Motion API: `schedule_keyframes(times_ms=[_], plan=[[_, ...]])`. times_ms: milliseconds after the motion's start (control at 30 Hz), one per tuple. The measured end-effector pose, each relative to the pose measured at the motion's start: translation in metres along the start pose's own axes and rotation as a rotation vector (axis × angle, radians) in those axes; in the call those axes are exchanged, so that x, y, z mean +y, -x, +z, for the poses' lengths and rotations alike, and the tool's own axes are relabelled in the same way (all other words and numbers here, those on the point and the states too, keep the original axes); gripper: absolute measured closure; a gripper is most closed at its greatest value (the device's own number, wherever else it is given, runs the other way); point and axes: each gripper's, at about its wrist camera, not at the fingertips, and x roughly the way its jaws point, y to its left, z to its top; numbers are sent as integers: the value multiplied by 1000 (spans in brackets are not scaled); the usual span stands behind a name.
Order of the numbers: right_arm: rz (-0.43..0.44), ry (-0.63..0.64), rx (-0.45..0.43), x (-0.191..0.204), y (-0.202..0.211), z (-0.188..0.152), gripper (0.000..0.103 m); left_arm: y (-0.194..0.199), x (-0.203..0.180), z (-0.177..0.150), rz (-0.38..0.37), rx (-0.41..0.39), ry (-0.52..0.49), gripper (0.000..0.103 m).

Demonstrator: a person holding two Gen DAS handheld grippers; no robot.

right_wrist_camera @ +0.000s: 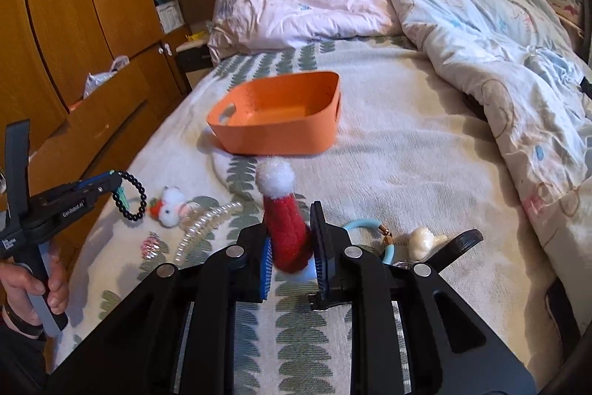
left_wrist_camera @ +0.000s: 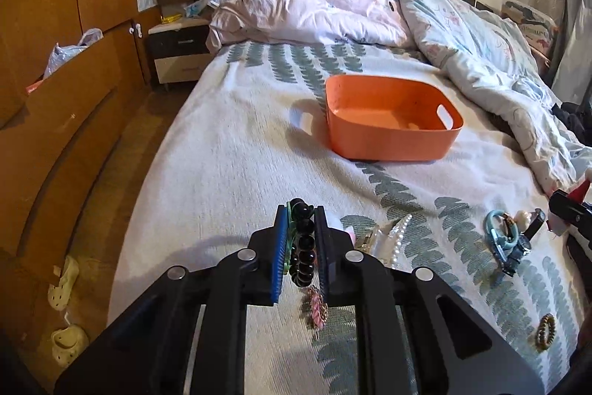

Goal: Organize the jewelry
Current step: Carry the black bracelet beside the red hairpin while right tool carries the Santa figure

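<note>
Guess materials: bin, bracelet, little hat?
Bin: looks like matte moulded plastic, uniform orange, rounded corners, cut-out handle. Bracelet: glossy black beads with bright highlights, so glass, stone or polished plastic; cannot tell which. Hat: red ribbed knit, fuzzy white pompom, probably yarn.

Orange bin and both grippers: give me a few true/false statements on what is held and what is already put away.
1. The left gripper is shut on a black bead bracelet. True.
2. The right gripper is open with nothing between its pads. False: it is shut on a small red Santa hat.
3. The orange bin already holds the pearl hair claw. False: the pearl hair claw lies on the bedspread; nothing shows inside the bin.
4. A light blue ring lies on the bedspread. True.
</note>
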Motion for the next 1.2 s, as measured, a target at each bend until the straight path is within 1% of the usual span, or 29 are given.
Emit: schedule_keyframes(times_ms=[100,167,367,500,600,800,867,967,1133,1200], plan=[[14,-10,-17,5,13,0,83,13,-2,2,-16,-11,4,88],[17,-17,-25,6,21,-3,83,22,-2,3,-13,-21,2,88],[17,-45,-30,0,43,-17,84,43,-2,2,-45,-28,21,88],[18,-66,-45,-4,61,-22,84,58,-3,-3,-48,-31,16,88],[25,-78,-56,-3,77,-31,83,71,-5,-12,-49,-37,10,88],[40,-98,-64,1,108,-56,83,99,-8,-32,-64,-51,28,88],[48,-119,-68,-1,121,-67,83,108,-11,-40,-56,-57,27,88],[56,-152,-66,-5,136,-85,83,119,-16,-51,-64,-65,24,88],[41,-187,-40,-8,148,-116,83,129,-23,-72,-76,-52,33,88],[29,-186,-28,-8,148,-124,83,131,-27,-82,-61,-50,31,88]])
